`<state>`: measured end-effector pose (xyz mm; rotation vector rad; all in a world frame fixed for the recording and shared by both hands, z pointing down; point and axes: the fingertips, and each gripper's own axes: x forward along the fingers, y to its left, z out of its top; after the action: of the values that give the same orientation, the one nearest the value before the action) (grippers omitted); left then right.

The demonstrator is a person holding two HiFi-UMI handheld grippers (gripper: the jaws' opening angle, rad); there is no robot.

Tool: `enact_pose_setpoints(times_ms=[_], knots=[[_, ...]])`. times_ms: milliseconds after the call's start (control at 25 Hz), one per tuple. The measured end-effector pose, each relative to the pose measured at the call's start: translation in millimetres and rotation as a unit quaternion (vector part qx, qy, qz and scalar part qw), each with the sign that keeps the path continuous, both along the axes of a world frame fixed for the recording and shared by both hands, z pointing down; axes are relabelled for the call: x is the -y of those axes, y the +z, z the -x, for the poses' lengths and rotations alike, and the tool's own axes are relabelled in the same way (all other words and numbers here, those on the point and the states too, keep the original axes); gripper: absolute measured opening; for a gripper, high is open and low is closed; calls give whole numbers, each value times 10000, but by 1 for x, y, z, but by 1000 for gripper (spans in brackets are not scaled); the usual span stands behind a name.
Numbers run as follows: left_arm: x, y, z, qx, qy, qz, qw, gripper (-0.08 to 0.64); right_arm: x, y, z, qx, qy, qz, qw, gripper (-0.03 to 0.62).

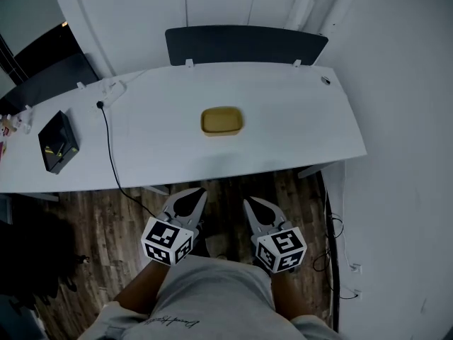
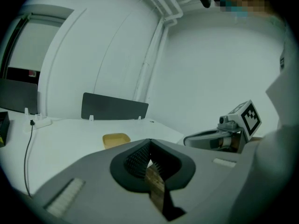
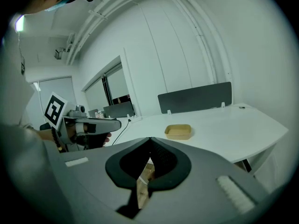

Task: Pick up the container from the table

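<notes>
The left gripper and right gripper hang side by side short of the white table's near edge, jaws pressed together on nothing, presumably because the reach hasn't begun. The shallow yellow rectangular plastic container sits ahead, between their lines (apparently empty).

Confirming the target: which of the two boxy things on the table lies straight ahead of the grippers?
The yellow container, alone in the middle of the table; the black box lies far left, beyond the cable.

Black box, cable, dark panel
</notes>
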<state>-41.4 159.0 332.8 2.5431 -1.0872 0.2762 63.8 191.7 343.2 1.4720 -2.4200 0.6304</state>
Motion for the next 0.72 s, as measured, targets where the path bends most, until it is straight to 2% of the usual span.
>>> enact_pose_setpoints(times_ms=[720], knots=[[143, -14, 38, 38, 199, -32, 9998, 2, 140, -18, 43, -54, 111, -60, 9999, 15]])
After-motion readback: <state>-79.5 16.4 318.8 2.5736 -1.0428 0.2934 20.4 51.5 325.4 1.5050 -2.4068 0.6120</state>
